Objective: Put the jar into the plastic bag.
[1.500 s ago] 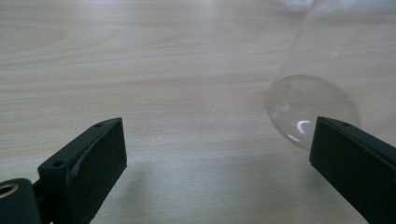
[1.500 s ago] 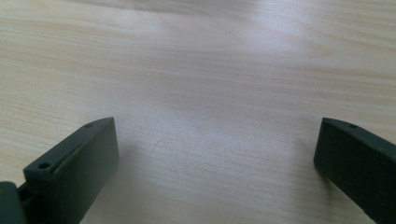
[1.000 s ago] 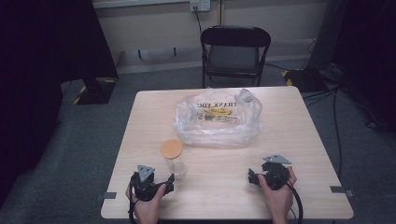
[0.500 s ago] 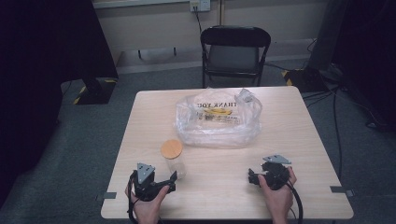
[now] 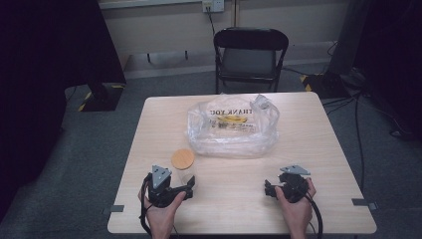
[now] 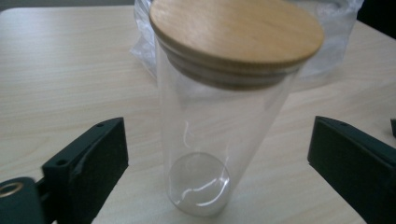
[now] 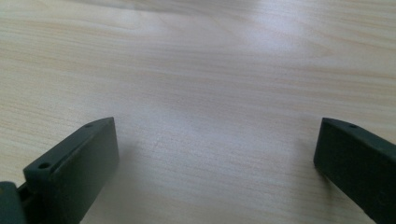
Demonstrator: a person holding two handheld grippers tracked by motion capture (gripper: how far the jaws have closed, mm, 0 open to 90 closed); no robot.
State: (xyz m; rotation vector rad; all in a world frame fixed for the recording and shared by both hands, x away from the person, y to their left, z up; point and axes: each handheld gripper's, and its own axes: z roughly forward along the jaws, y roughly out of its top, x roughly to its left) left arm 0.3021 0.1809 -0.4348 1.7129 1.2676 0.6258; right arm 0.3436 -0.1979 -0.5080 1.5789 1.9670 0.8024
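Observation:
A clear glass jar [image 5: 184, 172] with a round wooden lid [image 5: 182, 159] stands upright on the table near its front left. My left gripper [image 5: 187, 189] is right behind it. In the left gripper view the jar [image 6: 210, 140] stands between the two black jaws of the left gripper [image 6: 217, 135], with a gap on each side. These jaws have just been closing, and the pads are not touching the glass. My right gripper [image 5: 271, 188] rests at the front right, open over bare wood, with nothing in the right gripper [image 7: 215, 135].
A crumpled clear plastic bag [image 5: 231, 127] printed "THANK YOU" lies at the middle of the light wooden table [image 5: 318, 139], just behind the jar. A black folding chair [image 5: 250, 55] stands beyond the far edge. Cables run over the floor at the right.
The left hand has lifted slightly and edged toward the jar. The jar and the right hand have stayed where they were.

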